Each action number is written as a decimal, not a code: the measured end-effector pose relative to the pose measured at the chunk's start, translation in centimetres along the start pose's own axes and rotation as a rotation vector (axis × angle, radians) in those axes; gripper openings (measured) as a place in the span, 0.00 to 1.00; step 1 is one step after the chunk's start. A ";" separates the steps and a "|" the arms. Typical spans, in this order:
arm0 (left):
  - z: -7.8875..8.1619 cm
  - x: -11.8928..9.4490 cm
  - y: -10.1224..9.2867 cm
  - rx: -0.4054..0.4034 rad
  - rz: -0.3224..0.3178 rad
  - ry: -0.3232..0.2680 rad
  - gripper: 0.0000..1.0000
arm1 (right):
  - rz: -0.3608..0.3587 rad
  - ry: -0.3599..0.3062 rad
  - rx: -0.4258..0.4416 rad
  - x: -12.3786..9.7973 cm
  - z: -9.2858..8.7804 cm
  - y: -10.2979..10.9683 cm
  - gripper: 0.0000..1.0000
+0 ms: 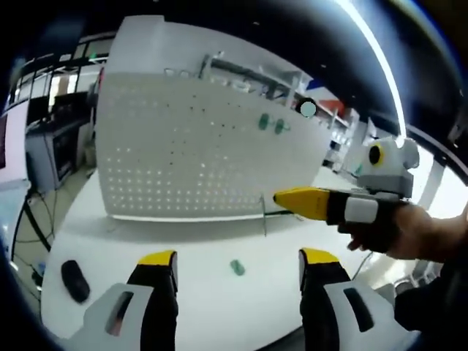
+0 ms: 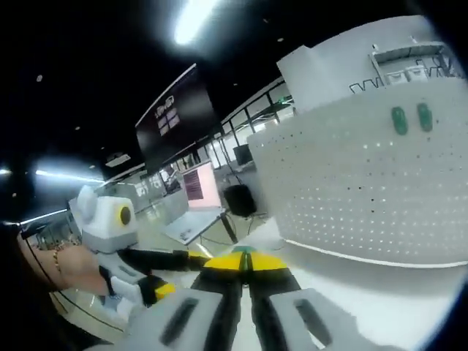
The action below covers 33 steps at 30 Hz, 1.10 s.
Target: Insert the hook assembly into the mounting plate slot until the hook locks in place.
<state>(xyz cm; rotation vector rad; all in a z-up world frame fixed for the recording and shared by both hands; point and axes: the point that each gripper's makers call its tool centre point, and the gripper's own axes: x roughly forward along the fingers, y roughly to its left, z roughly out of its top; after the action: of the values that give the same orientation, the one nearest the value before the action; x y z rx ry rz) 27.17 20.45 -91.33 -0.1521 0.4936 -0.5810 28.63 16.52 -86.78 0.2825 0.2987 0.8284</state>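
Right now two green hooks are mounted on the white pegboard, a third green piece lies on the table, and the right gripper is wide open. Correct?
Not quite. The right gripper is shut, its yellow tips pressed together on something green in the right gripper view. The rest holds: two green hooks sit on the pegboard, and a green piece lies on the table.

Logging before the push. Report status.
Left tool open, empty. Right tool shut on hook, at the pegboard lower edge, lock not visible. Green piece loose on table.
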 end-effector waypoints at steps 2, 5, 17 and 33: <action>0.0 0.0 -0.1 0.004 -0.003 0.000 0.65 | 0.009 -0.001 0.008 -0.1 -0.1 0.6 0.00; 0.1 0.0 -0.5 0.006 -0.024 0.001 0.56 | 0.015 0.004 0.003 -0.1 -0.7 1.1 0.00; 0.4 -0.5 -1.1 -0.050 -0.067 -0.036 0.37 | 0.041 0.006 0.032 -0.1 -1.0 2.7 0.00; 0.3 -0.8 -2.2 -0.030 -0.130 -0.045 0.05 | 0.065 0.000 0.056 0.1 -1.0 4.0 0.00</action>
<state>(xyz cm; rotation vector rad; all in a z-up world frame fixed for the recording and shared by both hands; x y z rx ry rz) 25.63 19.07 -90.14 -0.2266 0.4513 -0.6957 25.61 19.31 -86.31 0.3461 0.3146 0.8847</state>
